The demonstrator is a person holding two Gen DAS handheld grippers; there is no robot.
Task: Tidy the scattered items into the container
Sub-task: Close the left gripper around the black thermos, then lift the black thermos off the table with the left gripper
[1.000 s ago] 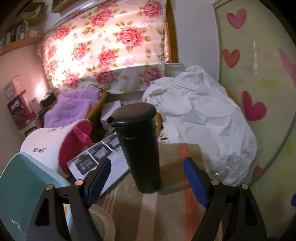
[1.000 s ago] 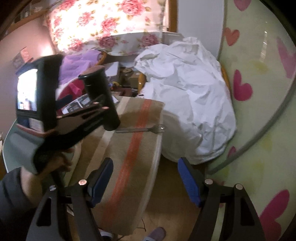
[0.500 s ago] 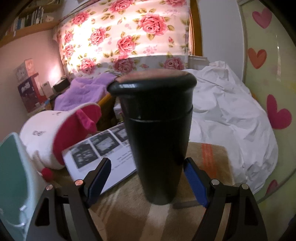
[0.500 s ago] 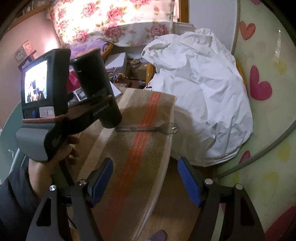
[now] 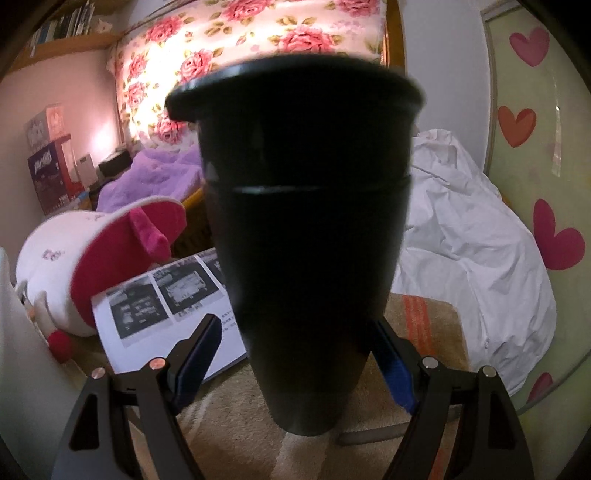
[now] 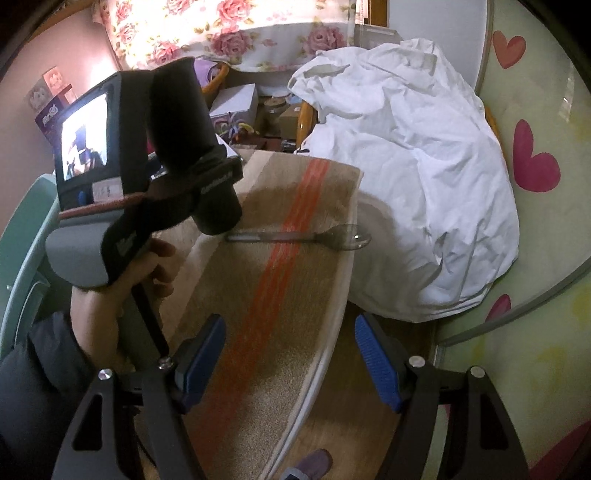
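Rose-print curtain (image 5: 258, 40), backlit, across the far wall. Below it, purple blanket (image 5: 155, 173) over a wooden frame. Crumpled white sheet (image 5: 461, 236) heaped to the right, beside a pale panel with red and pink hearts (image 5: 557, 240). Bookshelf (image 5: 62, 29) at upper left; stacked boxes (image 5: 50, 162) beneath it against the pink wall. Printed page (image 5: 173, 306) with dark photographs lying flat on the striped tan cloth (image 6: 273, 280). Small cardboard boxes (image 6: 236, 99) clustered behind the cloth. Purple slipper (image 6: 314, 461) on the wooden floor.
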